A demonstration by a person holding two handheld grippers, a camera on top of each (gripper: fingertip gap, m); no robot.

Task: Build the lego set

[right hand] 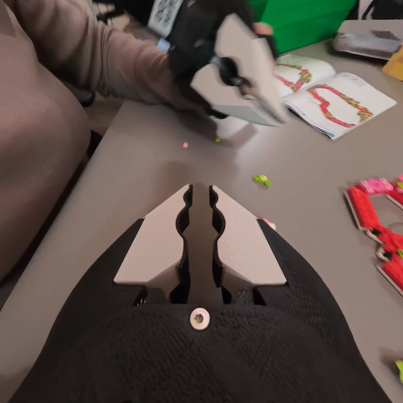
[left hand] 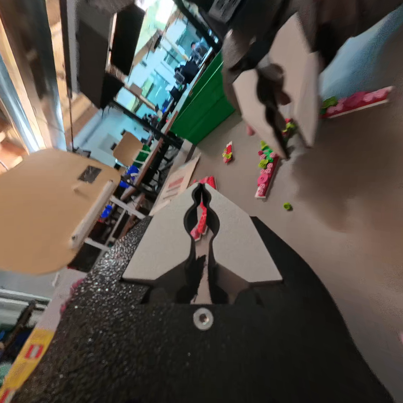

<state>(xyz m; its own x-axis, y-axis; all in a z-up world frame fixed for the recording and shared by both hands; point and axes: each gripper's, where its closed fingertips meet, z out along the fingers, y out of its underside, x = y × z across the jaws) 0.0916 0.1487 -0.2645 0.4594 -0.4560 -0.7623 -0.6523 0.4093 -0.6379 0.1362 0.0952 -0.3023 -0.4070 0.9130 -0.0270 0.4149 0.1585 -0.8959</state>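
Note:
My left gripper [left hand: 201, 185] is shut with its tips touching and holds nothing that I can see. A red brick strip [left hand: 209, 181] lies on the grey table [left hand: 327, 239] behind it and shows through the gap. My right gripper [right hand: 200, 186] is open and empty, low over bare table [right hand: 218, 157]. A red-and-pink strip with lime flowers [left hand: 267, 174], a small red piece [left hand: 227, 151] and a loose lime piece [left hand: 287, 206] lie ahead. A red Lego frame [right hand: 370, 209] lies at the right, with a lime piece [right hand: 261, 180] nearer.
An open instruction booklet [right hand: 327, 98] lies at the far right, beside a green box [right hand: 305, 21] and a plastic bag [right hand: 366, 43]. Small pink [right hand: 185, 145] and green [right hand: 217, 140] studs lie near the table's left edge. A wooden chair [left hand: 43, 207] stands off the table. Some 8 cm of space lies between my two pairs of fingers. About 6 cm separates my right fingertips from the loose lime piece [left hand: 287, 206].

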